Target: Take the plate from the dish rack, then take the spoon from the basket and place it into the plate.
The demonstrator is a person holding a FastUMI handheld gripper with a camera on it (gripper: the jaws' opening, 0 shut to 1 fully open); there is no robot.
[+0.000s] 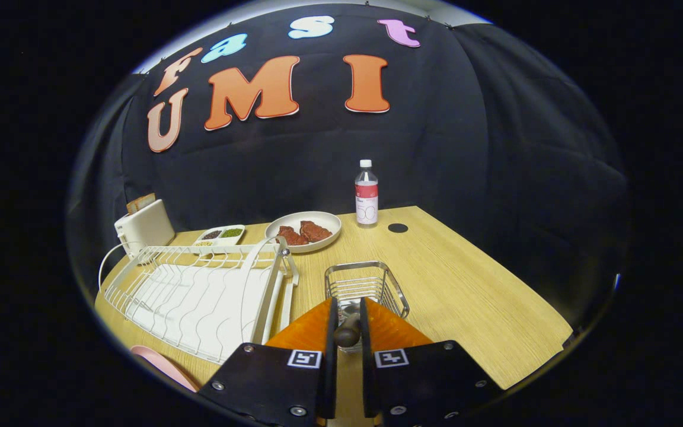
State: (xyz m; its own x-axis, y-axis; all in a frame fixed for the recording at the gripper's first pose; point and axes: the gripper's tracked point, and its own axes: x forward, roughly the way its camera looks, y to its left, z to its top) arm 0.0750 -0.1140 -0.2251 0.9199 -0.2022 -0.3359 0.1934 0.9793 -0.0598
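My gripper is shut on the spoon, whose dark rounded handle end shows between the two orange fingers. The fingertips sit at the near rim of the metal wire basket, and the rest of the spoon is hidden behind the fingers. The white wire dish rack stands to the left of the basket with no plate in it. A pink plate lies on the wooden table in front of the rack, left of my gripper, only partly seen.
Behind the basket sits a white plate with two pieces of red meat. A clear bottle stands beside it, near a black round spot on the table. A white toaster and a divided seasoning tray are behind the rack.
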